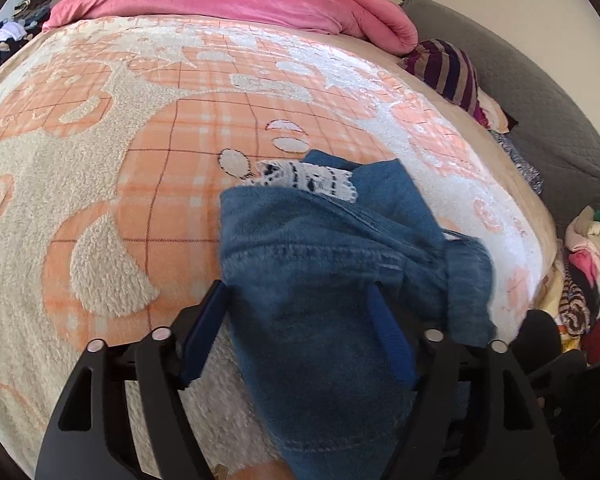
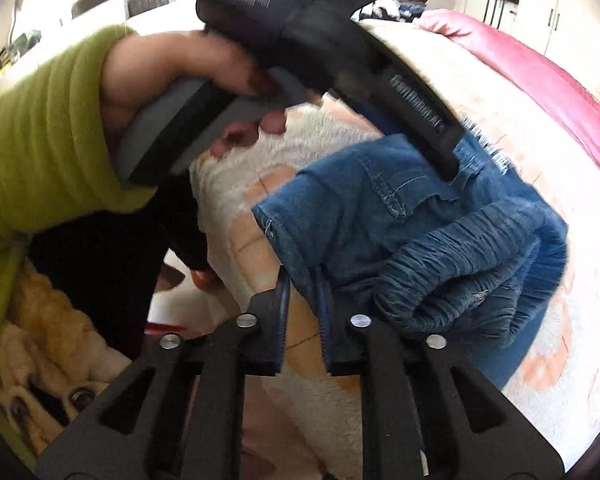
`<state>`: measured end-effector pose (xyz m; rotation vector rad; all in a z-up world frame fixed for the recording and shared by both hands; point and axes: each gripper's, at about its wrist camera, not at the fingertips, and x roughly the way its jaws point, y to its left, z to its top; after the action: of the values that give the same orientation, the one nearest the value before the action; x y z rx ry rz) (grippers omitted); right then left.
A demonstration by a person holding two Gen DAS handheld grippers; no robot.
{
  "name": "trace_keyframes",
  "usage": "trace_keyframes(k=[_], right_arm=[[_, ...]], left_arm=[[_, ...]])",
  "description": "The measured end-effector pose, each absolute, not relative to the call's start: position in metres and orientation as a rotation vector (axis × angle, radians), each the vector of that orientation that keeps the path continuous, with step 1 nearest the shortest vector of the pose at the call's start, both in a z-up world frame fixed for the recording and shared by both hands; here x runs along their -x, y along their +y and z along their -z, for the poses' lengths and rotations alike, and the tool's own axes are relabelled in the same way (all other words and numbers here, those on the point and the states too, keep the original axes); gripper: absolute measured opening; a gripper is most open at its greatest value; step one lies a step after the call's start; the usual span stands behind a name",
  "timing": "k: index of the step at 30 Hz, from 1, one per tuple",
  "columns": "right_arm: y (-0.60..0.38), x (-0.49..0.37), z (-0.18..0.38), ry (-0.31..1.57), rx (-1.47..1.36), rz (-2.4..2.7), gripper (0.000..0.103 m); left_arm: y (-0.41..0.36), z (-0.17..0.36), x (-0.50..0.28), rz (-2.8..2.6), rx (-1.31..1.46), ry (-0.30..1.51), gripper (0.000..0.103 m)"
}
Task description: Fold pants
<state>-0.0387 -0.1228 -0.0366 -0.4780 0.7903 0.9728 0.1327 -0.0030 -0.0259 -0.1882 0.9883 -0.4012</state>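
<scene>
Raised lettering is showing on the dark body of your left gripper (image 2: 452,160) in the right wrist view, but it is too blurred to read, and no other writing or brand is showing. The blue denim pants (image 1: 332,264) are lying bunched on the peach and cream patterned blanket (image 1: 100,184), with a strip of white lace trim (image 1: 308,180) sticking out of the folds. Your left gripper's jaws are standing wide with denim draped between them, not pinching it. Your right gripper (image 2: 302,284) is clenching a fold at the pants' edge, its jaws nearly together. Your hand (image 2: 172,76), in a green sleeve (image 2: 40,132), is gripping the left tool's handle.
</scene>
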Motion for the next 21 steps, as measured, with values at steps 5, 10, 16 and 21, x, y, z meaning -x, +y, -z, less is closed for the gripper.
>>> trace_keyframes(k=[5,10,16,21], right_arm=[[-0.151,0.045,0.002,0.696,0.326,-0.924,0.056],[-0.191,0.037,-0.025,0.63,0.191,-0.794,0.077],[-0.229,0.01,-0.029,0.661,0.069,-0.628,0.087],[-0.242,-0.019,-0.007,0.749,0.007,-0.534,0.087]], left_arm=[[-0.005,0.016,-0.118,0.407,0.16,0.961,0.072],[-0.008,-0.001,-0.105,0.405,0.137,0.919,0.072],[-0.008,-0.016,-0.091,0.382,0.094,0.872,0.084],[-0.005,-0.016,-0.09,0.366,0.092,0.87,0.084]])
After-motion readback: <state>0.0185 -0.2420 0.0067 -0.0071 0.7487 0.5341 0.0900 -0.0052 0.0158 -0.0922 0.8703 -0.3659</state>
